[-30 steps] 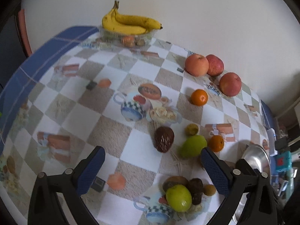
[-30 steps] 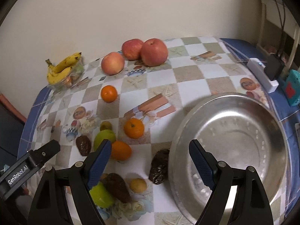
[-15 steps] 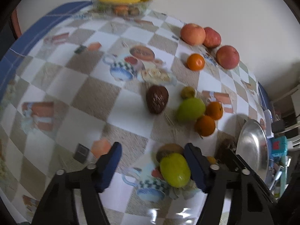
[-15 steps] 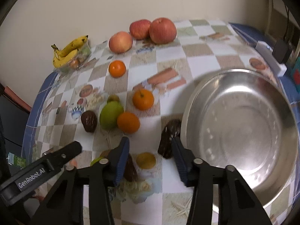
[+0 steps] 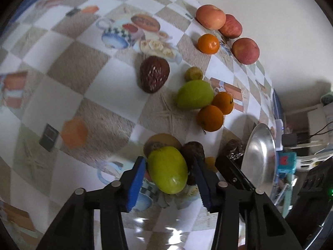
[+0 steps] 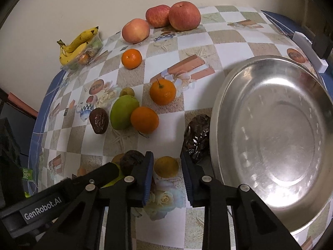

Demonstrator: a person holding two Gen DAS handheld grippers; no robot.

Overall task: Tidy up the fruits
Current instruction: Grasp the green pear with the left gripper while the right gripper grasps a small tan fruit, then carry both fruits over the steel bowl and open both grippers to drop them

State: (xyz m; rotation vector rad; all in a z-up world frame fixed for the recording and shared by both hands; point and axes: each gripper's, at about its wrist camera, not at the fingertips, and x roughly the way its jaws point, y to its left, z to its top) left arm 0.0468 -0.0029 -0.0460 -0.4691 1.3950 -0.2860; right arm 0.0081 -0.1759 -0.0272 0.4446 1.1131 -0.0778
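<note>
Beside the steel bowl [image 6: 270, 137], scattered fruit: dark wrinkled fruit [image 6: 196, 138] touching the bowl's rim; small yellow-orange fruit [image 6: 166, 166] just beyond it; yellow-green mango [image 5: 167, 169] lying lengthwise farther from the bowl; two oranges [image 6: 144, 119] beside a green mango [image 6: 122, 112]; three red apples [image 6: 184, 15] well beyond the bowl; bananas [image 6: 76, 43] farthest.

Checkered tablecloth [image 6: 229, 39], yellow-green mango [image 5: 167, 170]
</note>
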